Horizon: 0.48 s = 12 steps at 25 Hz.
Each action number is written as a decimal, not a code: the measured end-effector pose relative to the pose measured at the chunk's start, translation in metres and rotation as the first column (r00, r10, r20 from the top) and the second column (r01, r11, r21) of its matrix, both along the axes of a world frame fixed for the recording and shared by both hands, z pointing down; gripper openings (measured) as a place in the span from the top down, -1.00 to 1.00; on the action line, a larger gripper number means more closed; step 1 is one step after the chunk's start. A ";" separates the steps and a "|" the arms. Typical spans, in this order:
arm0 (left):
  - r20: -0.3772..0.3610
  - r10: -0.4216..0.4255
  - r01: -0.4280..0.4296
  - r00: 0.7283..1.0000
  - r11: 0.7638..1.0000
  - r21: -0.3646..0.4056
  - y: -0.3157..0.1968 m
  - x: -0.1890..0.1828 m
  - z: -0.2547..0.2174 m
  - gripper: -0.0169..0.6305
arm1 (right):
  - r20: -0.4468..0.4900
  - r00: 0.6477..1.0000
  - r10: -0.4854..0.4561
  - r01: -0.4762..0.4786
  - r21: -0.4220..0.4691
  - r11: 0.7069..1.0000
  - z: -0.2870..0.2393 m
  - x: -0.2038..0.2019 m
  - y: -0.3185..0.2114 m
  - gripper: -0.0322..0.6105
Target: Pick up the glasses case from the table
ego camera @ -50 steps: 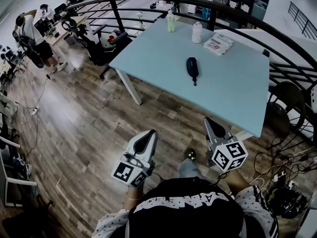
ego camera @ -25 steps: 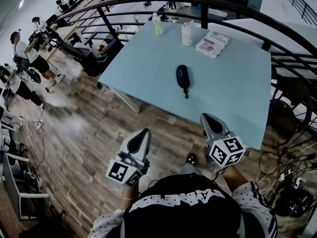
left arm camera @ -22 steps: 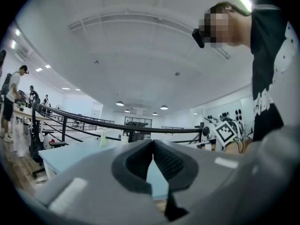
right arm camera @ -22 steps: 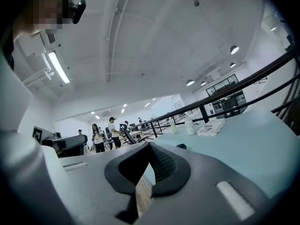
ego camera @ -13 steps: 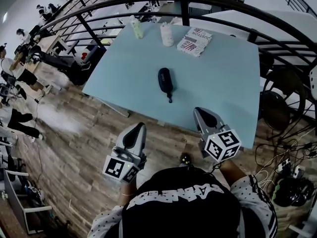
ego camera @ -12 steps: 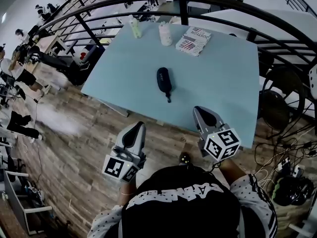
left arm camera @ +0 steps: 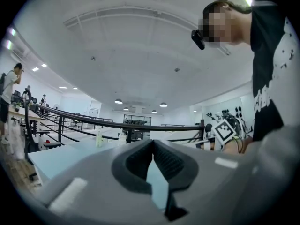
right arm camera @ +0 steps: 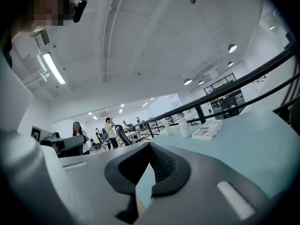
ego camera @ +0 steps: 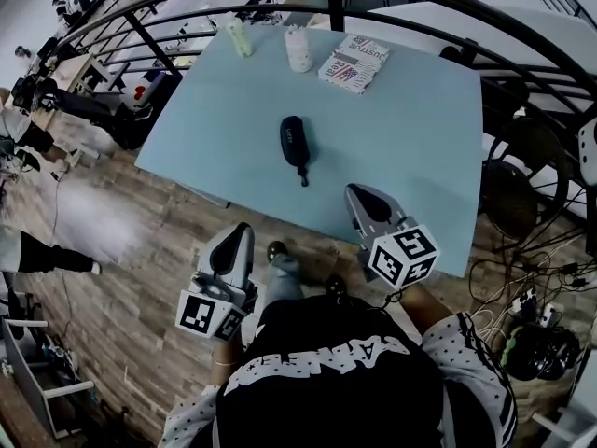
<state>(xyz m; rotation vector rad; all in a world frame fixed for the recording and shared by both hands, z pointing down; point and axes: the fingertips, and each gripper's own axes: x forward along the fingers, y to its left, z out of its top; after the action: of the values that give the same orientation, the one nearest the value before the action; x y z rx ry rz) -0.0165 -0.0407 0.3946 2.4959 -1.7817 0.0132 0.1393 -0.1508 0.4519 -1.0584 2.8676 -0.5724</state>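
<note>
Item: black oblong glasses case (ego camera: pixel 294 141), ahead of your right gripper (ego camera: pixel 360 200) and left gripper (ego camera: pixel 239 234), both clenched, empty. Likely light, stiff, slick; grip across its narrow middle.

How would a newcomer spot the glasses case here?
Find the light blue table by the railing. Near its middle lies the glasses case, apart from the bottles and printed packet at the far edge. It is the only dark thing there: a black oblong with a short strap.
</note>
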 end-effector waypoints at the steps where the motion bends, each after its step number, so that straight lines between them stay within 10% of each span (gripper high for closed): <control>1: 0.000 -0.004 0.004 1.000 1.000 0.000 -0.004 -0.002 0.000 0.95 | 0.000 1.000 -0.001 0.001 0.003 1.000 -0.001 -0.002 -0.004 0.89; 12: -0.009 0.089 -0.088 0.996 0.995 0.048 -0.062 -0.017 -0.010 0.95 | -0.013 0.997 0.082 -0.082 0.018 0.996 -0.006 -0.010 -0.043 0.88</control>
<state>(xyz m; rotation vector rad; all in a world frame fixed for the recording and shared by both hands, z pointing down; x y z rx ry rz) -0.0331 -0.1030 0.3847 2.6011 -1.6855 -0.0384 0.1297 -0.1941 0.4454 -1.1753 2.8193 -0.5360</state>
